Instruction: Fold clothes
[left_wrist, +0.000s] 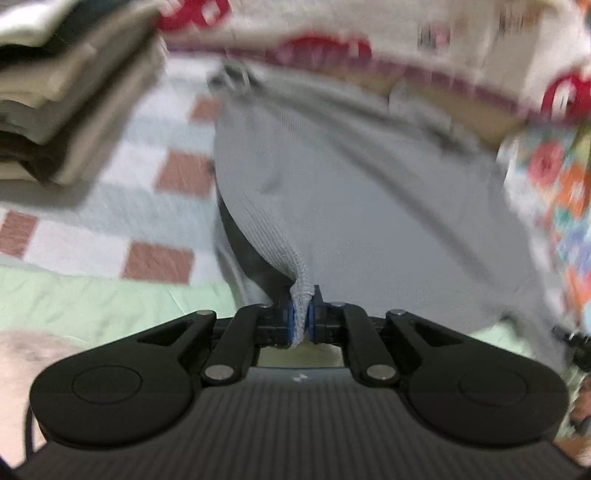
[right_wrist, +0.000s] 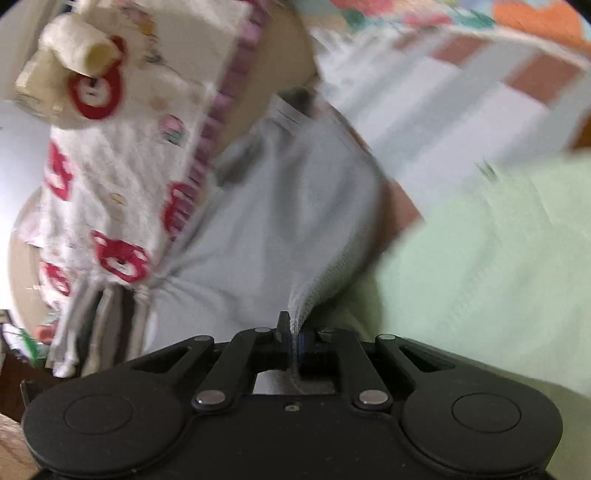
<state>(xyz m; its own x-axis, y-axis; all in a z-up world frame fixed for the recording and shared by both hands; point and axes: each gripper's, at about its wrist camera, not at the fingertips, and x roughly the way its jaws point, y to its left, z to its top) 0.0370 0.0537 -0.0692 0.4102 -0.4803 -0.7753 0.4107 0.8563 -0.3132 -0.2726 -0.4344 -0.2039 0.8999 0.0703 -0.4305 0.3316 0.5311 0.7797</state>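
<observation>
Now the left tongs (left_wrist: 302, 317) clamp a ribbed hem of the grey garment (left_wrist: 351, 192). The right tongs (right_wrist: 295, 343) pinch another edge of it, with folded clothes (left_wrist: 70, 92) stacked ahead-left of the left tongs.

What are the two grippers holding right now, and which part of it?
Both hold the grey garment: the left gripper and the right gripper each pinch its ribbed edge.

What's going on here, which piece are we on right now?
A person is working on a grey knit garment with both tools. The left hand-held gripper is shut on one ribbed edge of it, and the right hand-held gripper is shut on another edge. The garment lies over a checked quilt and a pale green sheet. A stack of folded clothes sits to the side. The fold itself is not yet made.
</observation>
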